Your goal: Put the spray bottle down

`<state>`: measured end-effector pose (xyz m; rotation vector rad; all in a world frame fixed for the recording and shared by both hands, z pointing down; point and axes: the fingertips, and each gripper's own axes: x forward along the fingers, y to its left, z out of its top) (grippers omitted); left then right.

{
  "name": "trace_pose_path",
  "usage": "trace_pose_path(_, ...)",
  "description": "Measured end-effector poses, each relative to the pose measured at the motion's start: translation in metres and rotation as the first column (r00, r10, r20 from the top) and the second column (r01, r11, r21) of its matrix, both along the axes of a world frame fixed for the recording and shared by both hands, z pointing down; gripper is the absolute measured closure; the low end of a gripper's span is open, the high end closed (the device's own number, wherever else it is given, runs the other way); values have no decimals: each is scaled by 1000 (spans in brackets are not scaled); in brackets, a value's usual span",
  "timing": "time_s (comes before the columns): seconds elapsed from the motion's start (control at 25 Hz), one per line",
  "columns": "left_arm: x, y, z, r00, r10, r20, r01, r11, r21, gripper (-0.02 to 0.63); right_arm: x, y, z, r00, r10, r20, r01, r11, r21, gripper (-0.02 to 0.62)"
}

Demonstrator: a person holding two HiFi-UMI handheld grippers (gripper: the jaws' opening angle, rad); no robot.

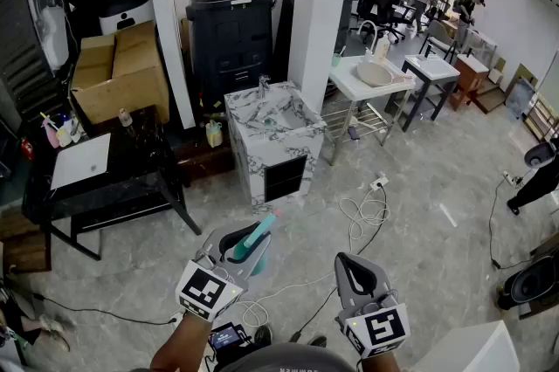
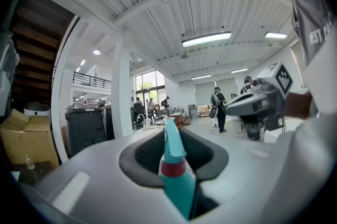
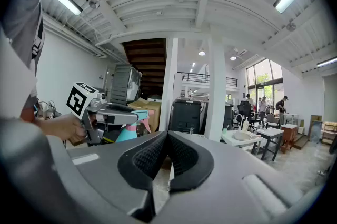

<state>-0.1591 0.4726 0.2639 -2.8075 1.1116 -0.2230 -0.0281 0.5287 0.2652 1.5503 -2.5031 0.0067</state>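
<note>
So: carry phase, nothing set down yet. The left gripper [image 1: 238,246] is clamped on the spray bottle [image 1: 258,234]. Its own view shows the teal body wedged between the pads with the pink collar and nozzle poking out past the tips. The bottle lies tilted, nozzle pointing up and away from the person, and hangs in the air over the grey floor [image 1: 419,187], touching no surface.

The right gripper [image 1: 354,267] has its jaws closed together with nothing between them. It is held beside the left one and apart from it, doing no work.

Candidate landing spots, my read:
- The marble-pattern sink cabinet [image 1: 293,113] is straight ahead. Most of its top is basin, so only the rim and corners are usable.
- The black table [image 1: 144,154] is ahead to the left. A white sheet [image 1: 80,161] lies on its left part and small bottles stand at its far left corner; the right part looks free.
- The white object [image 1: 472,348] sits just beside the right gripper. Only one corner shows, so I can't tell if it's a usable top.

All are well apart from the bottle except that white corner.

What the next move calls for:
- Walk or reach to a chosen surface.
- Turn the wrist so the bottle's base faces down.
- Lower until the base sits flat, away from an edge.
- Only then let the jaws off.

Risk: releasing while it's tilted like this tips it over. The base is hidden behind the gripper in every view, so seating has to be judged from the bottle's lean.
</note>
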Motion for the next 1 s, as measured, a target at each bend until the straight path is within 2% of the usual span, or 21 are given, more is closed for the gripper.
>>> trace_pose_path(0.64,-13,-11,13,1000,21,5,-21,1000,-15,520,-9,-8,6,999,38,7,-38,999,-6,595)
trace_pose_path(1.0,-34,-20,9,999,40,-10,-40,999,-4,520,-23,-20,1,996,72,51,-73,997,11,595)
